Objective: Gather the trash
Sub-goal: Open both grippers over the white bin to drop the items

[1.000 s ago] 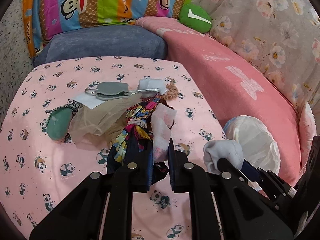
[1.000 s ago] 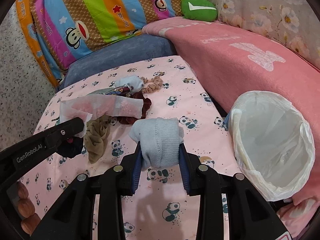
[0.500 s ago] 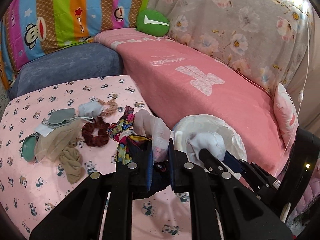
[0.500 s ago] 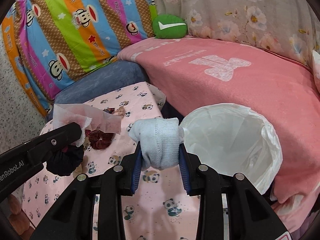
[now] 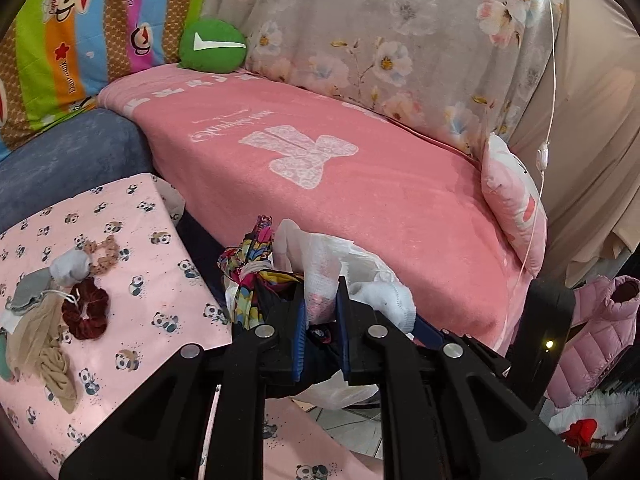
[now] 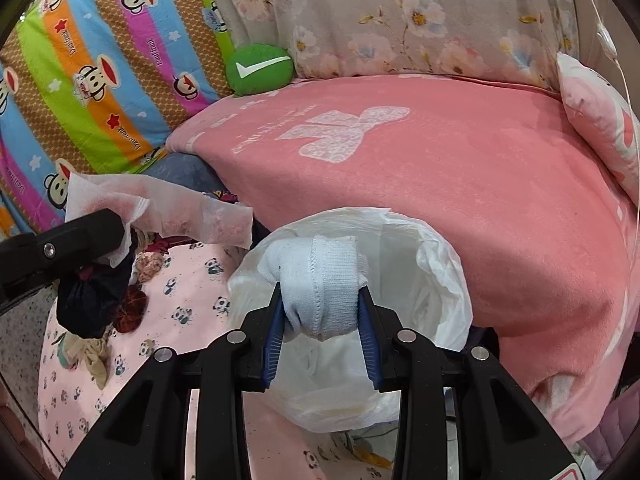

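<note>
My right gripper (image 6: 320, 304) is shut on a rolled pale blue sock (image 6: 318, 280) and holds it over the open mouth of a bin lined with a white plastic bag (image 6: 436, 280). My left gripper (image 5: 320, 304) is shut on a bundle: a pink-stained white tissue (image 5: 320, 276), a multicoloured cloth (image 5: 252, 272) and dark fabric. It hangs at the table's right edge, beside the bag. In the right wrist view the left gripper (image 6: 104, 236) shows at the left with the tissue (image 6: 172, 212) and dark fabric (image 6: 92, 300).
On the pink panda tablecloth (image 5: 152, 280) lie a dark red scrunchie (image 5: 86, 312), a beige stocking (image 5: 44, 356), a peach scrunchie (image 5: 102, 254) and a pale blue sock (image 5: 70, 266). A pink blanketed sofa (image 5: 360, 184) stands right behind the bag. A green cushion (image 5: 210, 44) sits at the back.
Both grippers have swung right, away from the table middle to the bag. The sock is now over the bag's mouth. Both grips are unchanged.
</note>
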### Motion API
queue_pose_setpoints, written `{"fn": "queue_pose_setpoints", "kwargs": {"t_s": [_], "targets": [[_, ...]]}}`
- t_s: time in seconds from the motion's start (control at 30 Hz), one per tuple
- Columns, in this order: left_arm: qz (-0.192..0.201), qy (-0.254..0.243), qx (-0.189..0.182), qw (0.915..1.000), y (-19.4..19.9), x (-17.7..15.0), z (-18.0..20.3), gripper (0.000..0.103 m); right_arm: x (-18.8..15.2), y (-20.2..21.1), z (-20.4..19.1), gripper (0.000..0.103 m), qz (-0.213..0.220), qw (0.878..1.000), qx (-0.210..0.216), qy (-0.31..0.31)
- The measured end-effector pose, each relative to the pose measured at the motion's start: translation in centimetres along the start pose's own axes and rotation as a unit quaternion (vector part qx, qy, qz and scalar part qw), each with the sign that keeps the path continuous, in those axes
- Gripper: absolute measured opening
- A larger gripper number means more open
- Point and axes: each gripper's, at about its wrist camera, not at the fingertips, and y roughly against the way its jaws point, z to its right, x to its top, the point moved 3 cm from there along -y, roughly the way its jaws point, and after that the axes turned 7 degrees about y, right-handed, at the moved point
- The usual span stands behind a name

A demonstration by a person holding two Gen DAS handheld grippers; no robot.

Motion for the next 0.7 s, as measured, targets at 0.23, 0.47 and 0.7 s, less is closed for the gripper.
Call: {"fn": "queue_pose_setpoints", "kwargs": {"t_s": [0.23, 0.47, 0.7], "targets": [[-0.008, 0.022, -0.003, 0.9997, -2.2, 0.6, -0.2, 0.033, -0.6, -1.2, 2.0, 0.04, -0.01, 1.0, -0.013, -0.017], [-0.006, 0.035, 0.024, 0.9991, -2.4, 0.5, -2.1, 0.04, -0.8, -1.5, 2.3, 0.043, -0.011, 1.0, -0.016, -0.021], [-0.002, 0.045, 0.044, 0.998, -1.7, -0.1, -3.9, 0.04, -0.7, -1.5, 1.8, 0.043, -0.011, 1.0, -0.016, -0.014]]}}
